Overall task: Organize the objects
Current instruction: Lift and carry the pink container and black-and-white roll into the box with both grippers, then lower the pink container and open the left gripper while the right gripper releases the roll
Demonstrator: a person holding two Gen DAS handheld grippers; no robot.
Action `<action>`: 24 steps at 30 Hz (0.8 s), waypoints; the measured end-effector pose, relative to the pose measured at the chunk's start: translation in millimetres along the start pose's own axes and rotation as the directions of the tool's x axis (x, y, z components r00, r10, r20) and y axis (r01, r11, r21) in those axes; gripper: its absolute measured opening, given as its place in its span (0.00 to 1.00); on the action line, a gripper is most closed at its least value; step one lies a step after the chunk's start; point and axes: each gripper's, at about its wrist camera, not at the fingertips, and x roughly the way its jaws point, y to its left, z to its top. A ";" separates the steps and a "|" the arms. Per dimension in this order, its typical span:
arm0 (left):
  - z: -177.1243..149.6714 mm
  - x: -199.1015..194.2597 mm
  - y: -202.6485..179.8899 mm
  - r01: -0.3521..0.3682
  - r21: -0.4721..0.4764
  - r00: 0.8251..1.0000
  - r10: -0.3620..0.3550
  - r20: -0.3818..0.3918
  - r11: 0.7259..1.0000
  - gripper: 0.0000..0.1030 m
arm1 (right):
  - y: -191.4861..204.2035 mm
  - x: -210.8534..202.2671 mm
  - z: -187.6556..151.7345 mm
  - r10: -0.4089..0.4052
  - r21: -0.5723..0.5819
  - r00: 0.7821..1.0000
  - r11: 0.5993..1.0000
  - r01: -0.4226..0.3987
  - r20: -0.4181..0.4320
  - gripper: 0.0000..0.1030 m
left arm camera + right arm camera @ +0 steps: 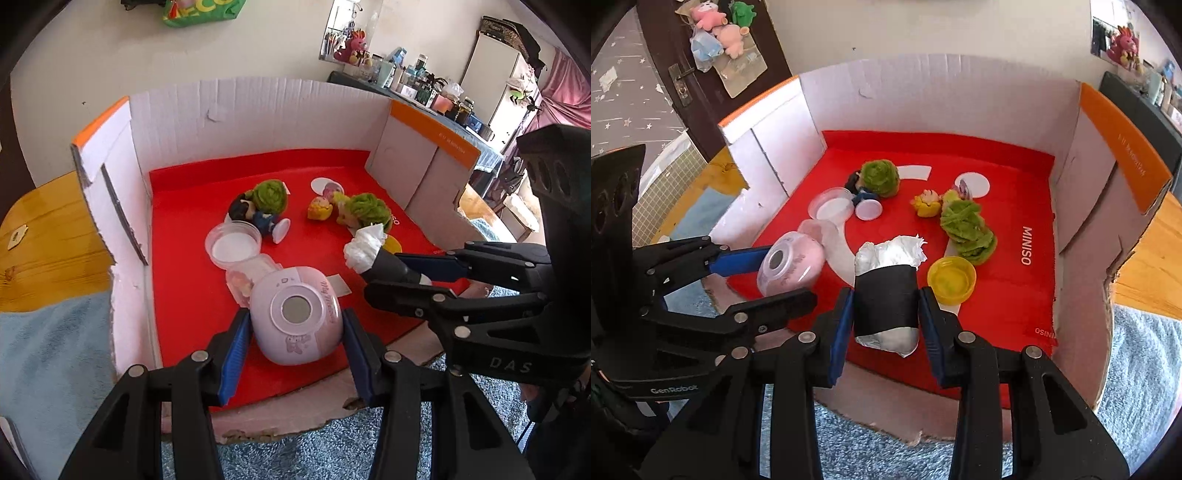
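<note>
My left gripper point(295, 332) is shut on a pink rounded toy device point(295, 317) over the front of the red floor of a cardboard box point(258, 110); the device also shows in the right wrist view point(792, 266). My right gripper point(886, 306) is shut on a white paper wad wrapped in black tape point(886, 295), held just above the red floor; the wad also shows in the left wrist view point(365, 247). Two green woolly balls point(271, 195) point(369, 208), small figures point(251, 214) and a yellow cap point(951, 278) lie in the box.
A clear round container point(232, 245) lies open beside the pink device, its white lid point(868, 210) nearby. The box walls rise at the left, back and right. Blue fuzzy cloth point(886, 443) covers the surface in front. A cluttered counter point(424, 85) stands behind.
</note>
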 end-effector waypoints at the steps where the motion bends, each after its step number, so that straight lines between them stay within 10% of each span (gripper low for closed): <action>1: 0.4 1.7 0.3 0.002 -0.001 1.000 -0.002 -0.006 1.000 0.50 | -1.4 0.6 0.0 -0.002 0.003 1.000 1.000 0.002 -0.003 0.33; 24: 20.4 22.5 9.6 -0.058 -0.017 0.998 0.058 0.001 0.998 0.50 | -20.5 2.8 4.5 -0.103 0.047 0.995 0.994 0.102 0.013 0.33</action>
